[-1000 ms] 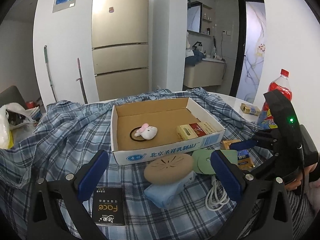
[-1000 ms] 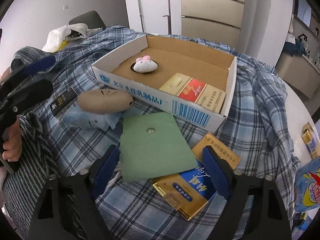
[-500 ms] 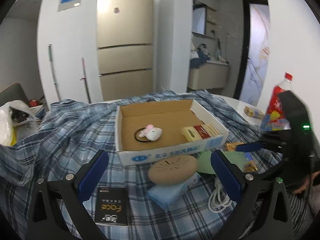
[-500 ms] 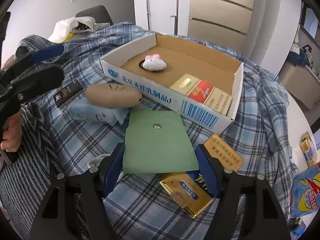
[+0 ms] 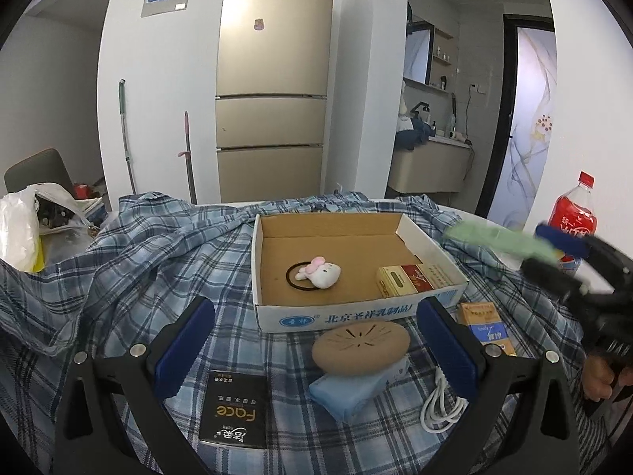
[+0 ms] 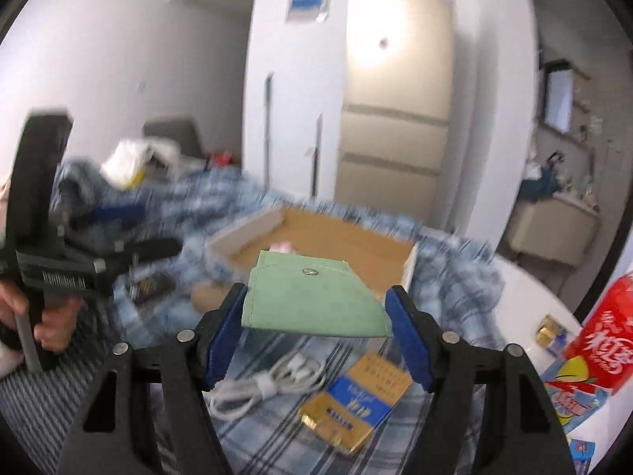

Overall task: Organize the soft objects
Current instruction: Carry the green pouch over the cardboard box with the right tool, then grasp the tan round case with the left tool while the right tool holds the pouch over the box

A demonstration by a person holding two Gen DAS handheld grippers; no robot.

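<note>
My right gripper (image 6: 314, 291) is shut on a green fabric pouch (image 6: 312, 304) with a metal snap and holds it in the air in front of the cardboard box (image 6: 245, 233). In the left wrist view the same pouch (image 5: 498, 237) hangs blurred at the right of the box (image 5: 336, 318), in the right gripper (image 5: 532, 248). A plush bunny hair tie (image 5: 320, 275) lies inside the box. My left gripper (image 5: 314, 308) is open and holds nothing. Between its fingers, on the cloth, a tan round soft pad (image 5: 360, 346) rests on a blue tissue pack (image 5: 356, 390).
Cigarette packs (image 5: 407, 279) lie in the box's right corner. On the plaid cloth lie a black pack (image 5: 233, 411), a white cable (image 5: 439, 407) and an orange and blue pack (image 5: 484, 324). A red bottle (image 5: 571, 217) stands at the right and a plastic bag (image 5: 19, 229) at the left.
My right gripper closed on the green pouch and lifted it off the cloth, uncovering the cable and packs. The left gripper stayed almost still.
</note>
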